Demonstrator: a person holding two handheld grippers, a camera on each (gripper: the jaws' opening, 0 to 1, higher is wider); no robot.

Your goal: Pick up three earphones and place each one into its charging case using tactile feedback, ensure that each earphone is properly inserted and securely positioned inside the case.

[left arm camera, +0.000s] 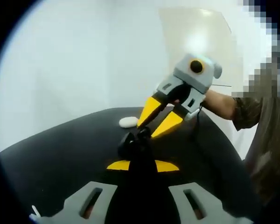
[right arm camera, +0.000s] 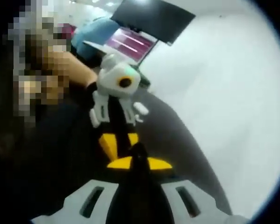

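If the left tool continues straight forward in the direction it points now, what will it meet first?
Probably the right tool: its yellow tips close around a small black object directly ahead of the left tool. Depth is unclear, but nothing nearer is visible.

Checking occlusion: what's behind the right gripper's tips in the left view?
A white oval case lies on the black table just behind the right gripper. The dark object at the tips is too dark to identify. Whether the case is open is unclear.
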